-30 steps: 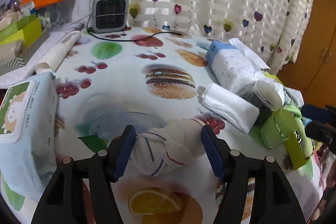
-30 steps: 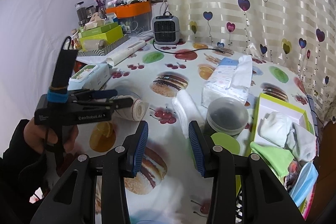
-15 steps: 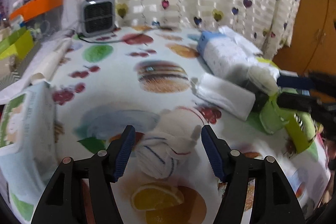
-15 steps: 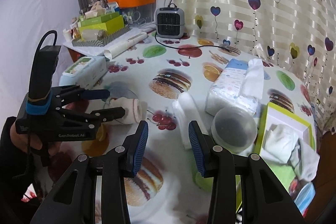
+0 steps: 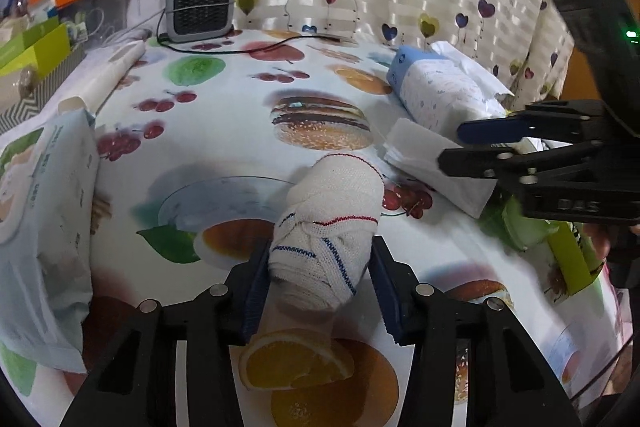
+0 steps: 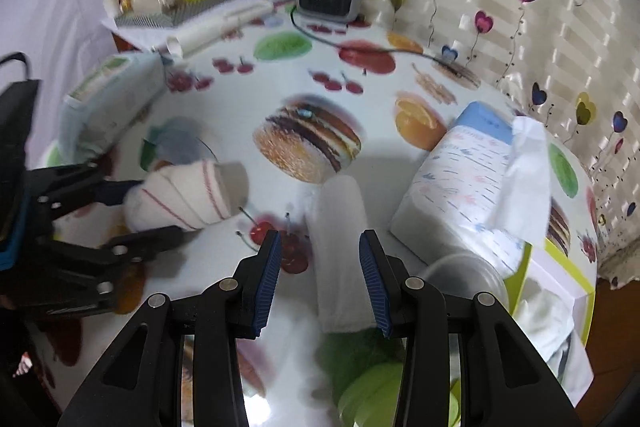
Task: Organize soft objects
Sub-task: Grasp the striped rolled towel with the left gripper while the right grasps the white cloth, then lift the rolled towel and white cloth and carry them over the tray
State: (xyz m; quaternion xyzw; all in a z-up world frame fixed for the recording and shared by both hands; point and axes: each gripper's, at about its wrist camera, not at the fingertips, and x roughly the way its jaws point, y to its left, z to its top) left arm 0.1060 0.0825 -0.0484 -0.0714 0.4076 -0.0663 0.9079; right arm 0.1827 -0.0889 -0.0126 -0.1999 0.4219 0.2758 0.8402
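Fruit-and-burger oilcloth covers the counter [image 5: 224,131], and my right wrist view is smeared with motion blur, so the clutter at the back wall is hard to read. My left hand-held gripper [image 5: 318,291] is closing its jaws around the rolled white sock with red and blue stripes [image 5: 330,227]; the sock's lower end is hidden between the pads. A second ago those jaws stood wider. My right hand-held gripper [image 6: 320,277], half open and holding nothing, has moved in over the folded white cloth [image 6: 340,251], whose near end the right pad cuts off.
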